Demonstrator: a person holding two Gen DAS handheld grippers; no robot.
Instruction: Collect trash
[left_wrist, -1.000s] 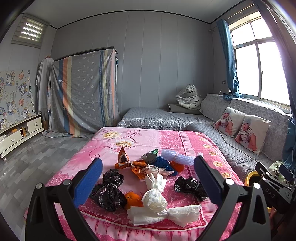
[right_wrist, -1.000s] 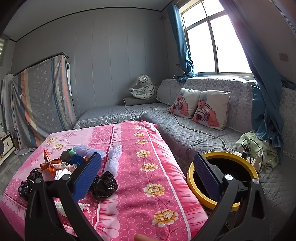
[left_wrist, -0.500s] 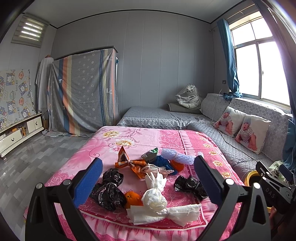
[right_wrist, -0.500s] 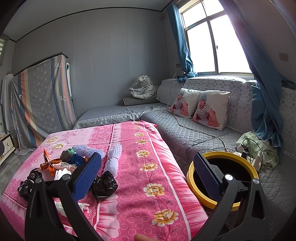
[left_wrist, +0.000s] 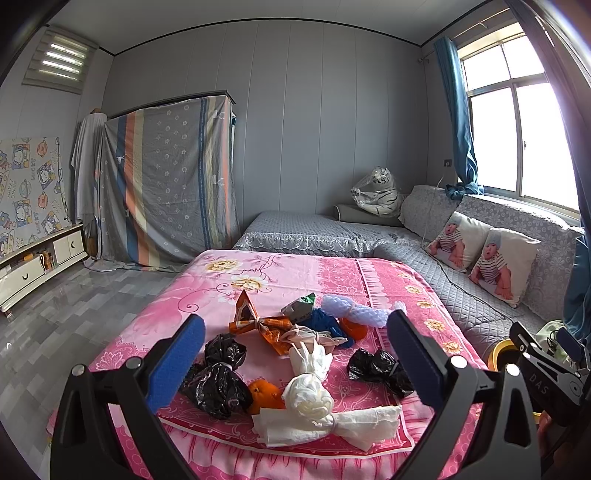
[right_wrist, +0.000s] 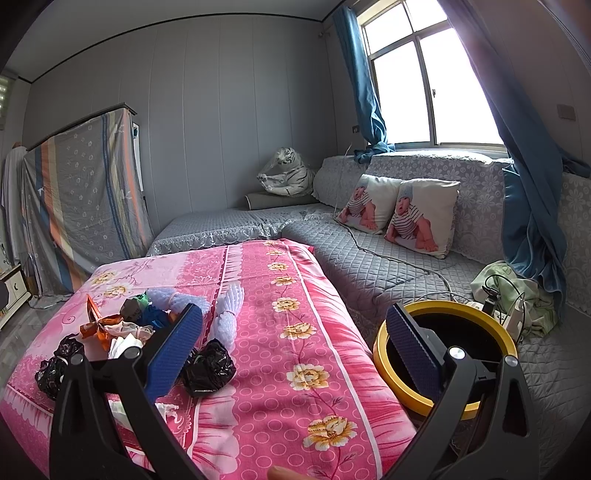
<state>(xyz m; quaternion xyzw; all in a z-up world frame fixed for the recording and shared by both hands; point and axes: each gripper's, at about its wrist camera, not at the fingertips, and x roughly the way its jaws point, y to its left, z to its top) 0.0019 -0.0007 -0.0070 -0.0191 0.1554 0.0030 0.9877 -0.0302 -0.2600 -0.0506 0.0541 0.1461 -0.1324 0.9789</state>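
Trash lies in a heap on the pink flowered cloth (left_wrist: 325, 269): a white tissue bundle (left_wrist: 317, 410), black knotted bags (left_wrist: 218, 376) (left_wrist: 380, 369), an orange wrapper (left_wrist: 258, 325), an orange fruit (left_wrist: 264, 393), a blue wad (left_wrist: 325, 323) and a pale foam net (left_wrist: 354, 312). My left gripper (left_wrist: 295, 354) is open and empty, just short of the heap. My right gripper (right_wrist: 293, 339) is open and empty, above the cloth's right side. A black bag (right_wrist: 208, 367) lies by its left finger. A yellow-rimmed black bin (right_wrist: 443, 347) stands behind its right finger.
A grey quilted sofa (right_wrist: 406, 258) runs along the right with two baby-print pillows (right_wrist: 399, 214) and a toy tiger (right_wrist: 284, 177). Green cloth and cables (right_wrist: 509, 295) lie beside the bin. A covered cabinet (left_wrist: 166, 184) and a low white unit (left_wrist: 33, 266) stand at the left.
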